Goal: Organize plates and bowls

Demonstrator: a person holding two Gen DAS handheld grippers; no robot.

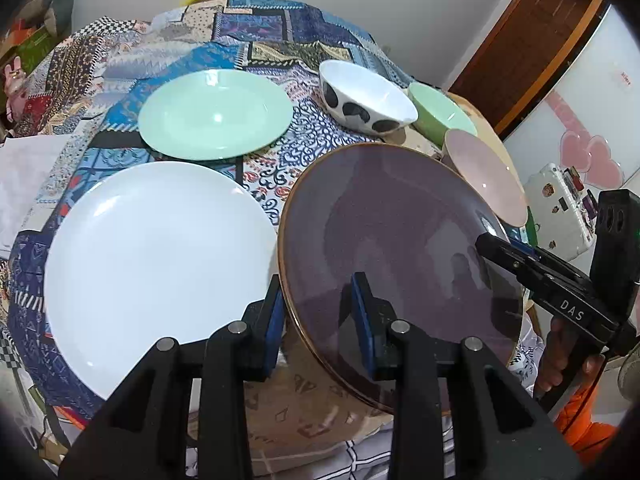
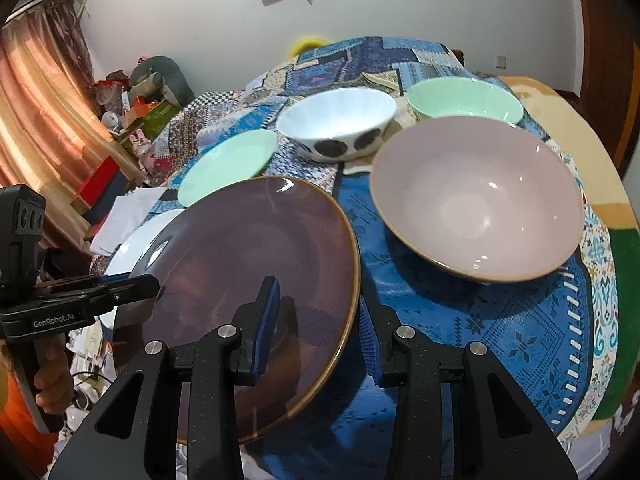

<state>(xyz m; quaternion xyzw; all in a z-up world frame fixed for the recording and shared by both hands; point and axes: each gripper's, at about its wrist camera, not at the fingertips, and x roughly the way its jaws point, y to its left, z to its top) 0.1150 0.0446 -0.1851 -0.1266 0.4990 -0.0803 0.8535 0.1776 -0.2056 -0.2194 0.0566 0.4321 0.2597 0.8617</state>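
A round, glossy purple plate with a thin brown-gold rim is gripped at opposite edges by both grippers and sits tilted above the table. The left gripper has its blue pads on either side of the plate's rim, jaws narrow and clamped on it; in the right wrist view it reaches in from the left edge. The right gripper pinches the rim at the plate's other side the same way, one blue ribbed pad over the plate's face and one beneath its edge. Both tools are matte black plastic with metal pins.

The table is round, covered by a patchwork cloth of blue, cream and checked printed squares. On it, just left of the held plate, lies a smooth white plate, flat and empty. Beyond that lies a smaller mint-green plate, shiny, also empty. To the right stands a wide, shallow pink bowl with a brown outer edge, glazed and empty. Behind it are a white bowl with large dark spots on its outside and a mint-green bowl beside it; both are empty.

A hand grips the left tool's handle, beside an orange sleeve.
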